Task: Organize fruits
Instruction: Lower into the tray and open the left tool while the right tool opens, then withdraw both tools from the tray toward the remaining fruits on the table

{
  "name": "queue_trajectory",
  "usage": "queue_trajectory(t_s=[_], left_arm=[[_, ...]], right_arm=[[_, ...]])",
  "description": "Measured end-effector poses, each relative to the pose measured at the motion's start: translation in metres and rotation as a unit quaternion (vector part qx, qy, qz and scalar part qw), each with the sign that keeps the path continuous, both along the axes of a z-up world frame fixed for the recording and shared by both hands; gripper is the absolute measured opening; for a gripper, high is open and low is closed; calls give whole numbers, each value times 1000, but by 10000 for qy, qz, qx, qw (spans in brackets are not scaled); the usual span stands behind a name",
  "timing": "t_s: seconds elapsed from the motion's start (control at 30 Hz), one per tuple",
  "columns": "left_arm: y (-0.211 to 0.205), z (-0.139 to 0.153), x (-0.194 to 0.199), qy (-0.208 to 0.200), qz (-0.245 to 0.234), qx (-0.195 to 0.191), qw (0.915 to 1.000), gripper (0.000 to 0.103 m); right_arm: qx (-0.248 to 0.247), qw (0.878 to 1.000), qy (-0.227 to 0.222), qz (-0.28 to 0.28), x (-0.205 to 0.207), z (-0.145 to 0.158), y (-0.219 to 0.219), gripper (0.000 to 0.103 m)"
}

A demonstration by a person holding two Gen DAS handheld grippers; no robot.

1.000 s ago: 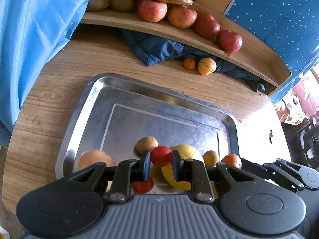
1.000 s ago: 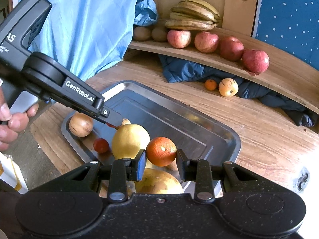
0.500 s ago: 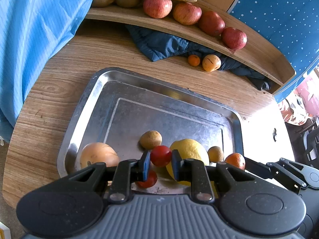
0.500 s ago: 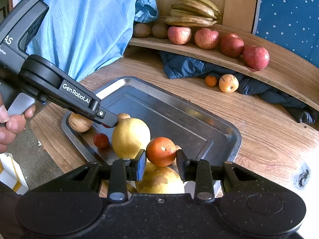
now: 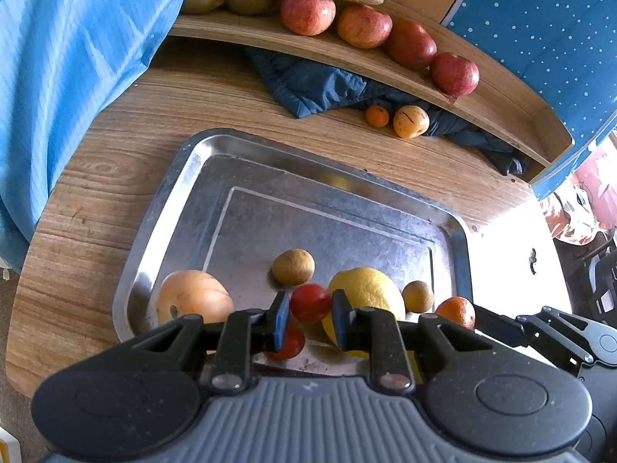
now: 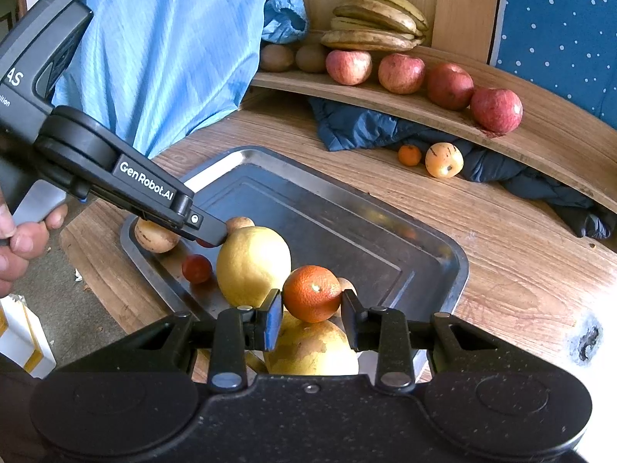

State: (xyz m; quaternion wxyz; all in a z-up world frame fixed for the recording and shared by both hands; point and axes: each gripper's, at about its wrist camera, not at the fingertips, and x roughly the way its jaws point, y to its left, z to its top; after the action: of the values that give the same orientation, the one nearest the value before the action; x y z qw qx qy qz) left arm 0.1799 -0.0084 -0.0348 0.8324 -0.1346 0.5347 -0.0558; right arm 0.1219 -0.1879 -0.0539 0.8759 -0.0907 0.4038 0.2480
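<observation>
Over the near end of the steel tray [image 5: 154,223] my left gripper [image 5: 308,314] is shut on a small red tomato [image 5: 310,303]. A second tomato [image 5: 287,341] lies on the tray just under it. Beside it to the right, my right gripper [image 6: 311,308] is shut on an orange [image 6: 312,293], held above a yellow-green fruit [image 6: 312,347]. A large yellow citrus [image 5: 366,293] sits between the two grippers. The tray also holds a tan round fruit [image 5: 193,297] and two brown fruits [image 5: 293,266]. The left gripper [image 6: 208,231] reaches in from the left of the right wrist view.
A curved wooden shelf [image 6: 540,142] at the back carries red apples [image 6: 495,110], bananas [image 6: 378,23] and kiwis. A dark blue cloth [image 5: 316,85] lies under it, with a small orange [image 5: 377,115] and a yellow fruit [image 5: 410,121] beside it. Light blue fabric [image 5: 77,58] hangs at the left.
</observation>
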Motion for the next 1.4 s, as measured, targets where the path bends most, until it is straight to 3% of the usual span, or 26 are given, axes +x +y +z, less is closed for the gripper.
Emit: queue_trajectory(t_s=[0.33, 0.43, 0.57, 0.77, 0.87, 1.1, 1.23, 1.4], left_arm=[[-1, 1, -6, -44, 34, -2, 10000, 26], [0, 4, -9, -77, 47, 3, 10000, 32], [4, 10, -17, -121, -16, 23, 9999, 49], [16, 15, -33, -27, 2, 151, 9999, 64], [22, 16, -38, 57, 37, 240, 9997, 81], [34, 16, -47, 226, 102, 447, 9987, 97], [36, 14, -48, 384, 79, 650, 9971, 101], [39, 10, -47, 557, 47, 859, 9947, 102]], right_arm=[[11, 10000, -35, 5, -3, 1, 0, 35], [15, 10000, -54, 3, -5, 1, -1, 36], [32, 10000, -94, 6, -9, 3, -2, 39], [82, 9999, -123, -44, -14, 8, -7, 50], [125, 9998, -107, -104, -17, 11, -10, 61], [187, 9996, -51, -224, -25, 19, -11, 87], [143, 9996, 82, -236, -26, 21, -10, 98], [-140, 9990, 320, -274, -26, 17, -7, 100]])
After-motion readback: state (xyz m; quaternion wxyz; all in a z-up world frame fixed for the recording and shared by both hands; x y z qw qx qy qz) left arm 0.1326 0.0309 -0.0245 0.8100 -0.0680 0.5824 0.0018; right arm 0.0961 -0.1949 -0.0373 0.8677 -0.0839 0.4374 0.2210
